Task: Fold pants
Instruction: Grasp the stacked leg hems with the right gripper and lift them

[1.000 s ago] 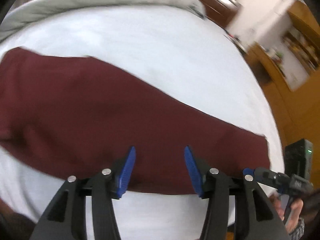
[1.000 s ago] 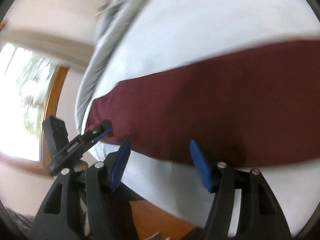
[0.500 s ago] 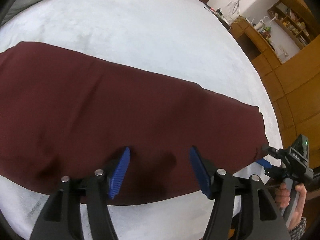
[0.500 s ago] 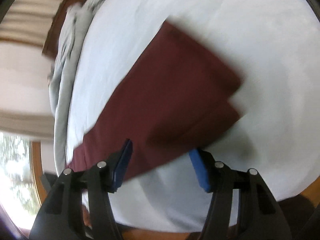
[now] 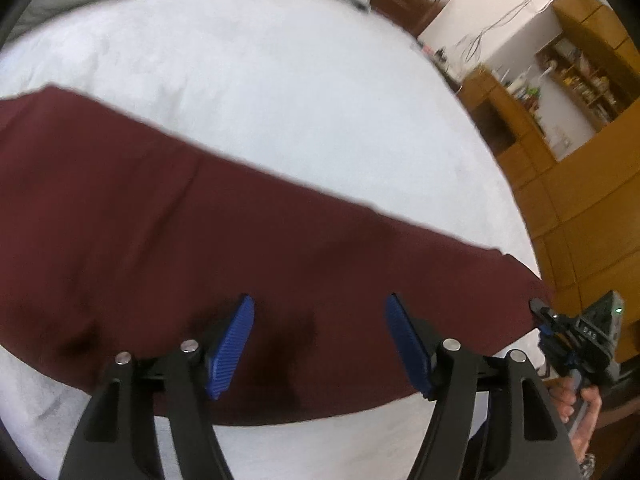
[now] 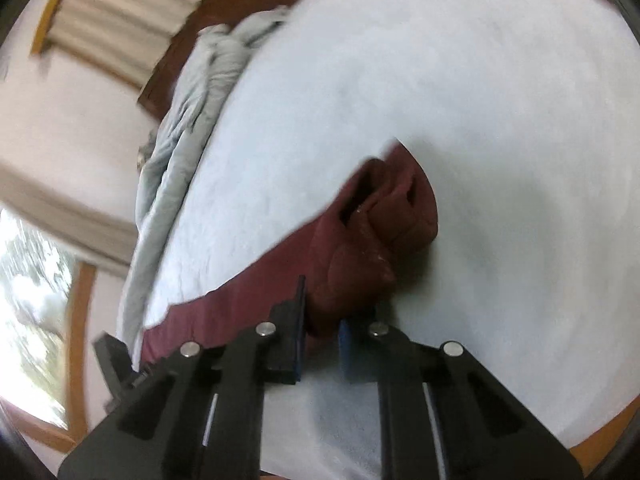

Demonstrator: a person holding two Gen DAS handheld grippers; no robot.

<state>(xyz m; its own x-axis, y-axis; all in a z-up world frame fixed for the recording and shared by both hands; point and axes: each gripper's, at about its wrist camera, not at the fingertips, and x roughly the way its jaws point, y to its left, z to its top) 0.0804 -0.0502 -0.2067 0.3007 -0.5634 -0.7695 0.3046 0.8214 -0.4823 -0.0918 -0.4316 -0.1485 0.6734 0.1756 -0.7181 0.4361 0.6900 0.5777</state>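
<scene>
1. Two grippers, one real change: right gripper [image 6: 320, 340] has just clamped down on the bunched end of the maroon pants [image 5: 240, 248].
2. Left gripper [image 5: 320, 340] is opening wide over them, gripping nothing.
3. Pants lie along the white bed [image 5: 280, 80], so folding that end over looks next.

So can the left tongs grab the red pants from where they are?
Probably yes. The left tongs hang right over the pants, jaws opening with nothing between them, and only flat cloth below on the bed. The right tongs already pinch the far end.
</scene>
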